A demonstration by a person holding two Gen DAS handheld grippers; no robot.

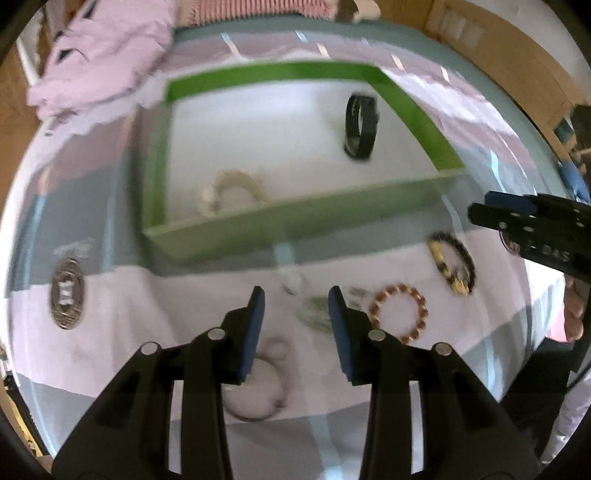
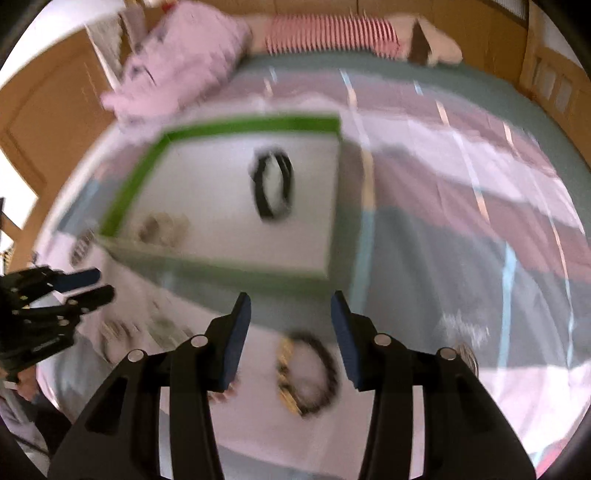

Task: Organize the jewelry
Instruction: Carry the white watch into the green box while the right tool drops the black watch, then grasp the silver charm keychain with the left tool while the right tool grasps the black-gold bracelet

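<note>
Green-walled box point(image 1: 417, 110), white floor. Black bracelet point(image 1: 361, 127); cream one point(image 1: 231, 192); red-gold beads point(image 1: 399, 308). Bedsheet point(image 2: 461, 206) pink, grey-teal bands. Striped red-white pillow point(image 2: 332, 33).

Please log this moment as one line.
left gripper: open | right gripper: open over bracelet | box: two pieces inside

A striped bed point(image 1: 480, 155) carries a green box point(image 1: 295, 229), loose bracelets point(image 1: 399, 314) and a pink garment point(image 1: 107, 59).
</note>
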